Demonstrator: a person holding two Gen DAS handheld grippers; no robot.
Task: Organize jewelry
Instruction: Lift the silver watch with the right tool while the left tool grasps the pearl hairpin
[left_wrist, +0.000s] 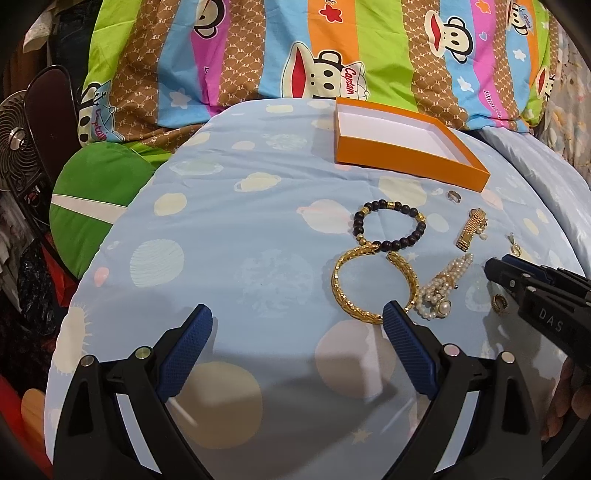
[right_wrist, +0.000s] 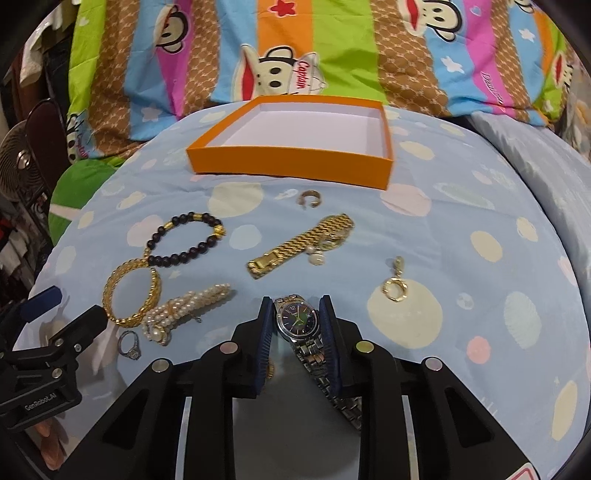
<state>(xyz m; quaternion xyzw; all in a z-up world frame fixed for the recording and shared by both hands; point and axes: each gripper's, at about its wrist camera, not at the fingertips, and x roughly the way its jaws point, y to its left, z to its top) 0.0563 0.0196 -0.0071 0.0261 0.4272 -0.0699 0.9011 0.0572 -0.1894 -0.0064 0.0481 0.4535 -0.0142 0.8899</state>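
Silver watch (right_wrist: 298, 318) is pinched at the case by the right gripper (right_wrist: 296, 321), on the near side of the orange box (right_wrist: 291, 162), over the bed (right_wrist: 443, 229). Long axis runs along the fingers: dial toward the box, band trailing back and right. Risk: case pivots or slips since the loose band hangs unsupported. Left gripper (left_wrist: 297, 321) is spread wide, holding nothing.

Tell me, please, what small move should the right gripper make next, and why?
Probably carry the silver watch forward toward the orange box. The right gripper is shut on the watch's case, the box's white inside looks empty, and the other pieces lie on the blue sheet.
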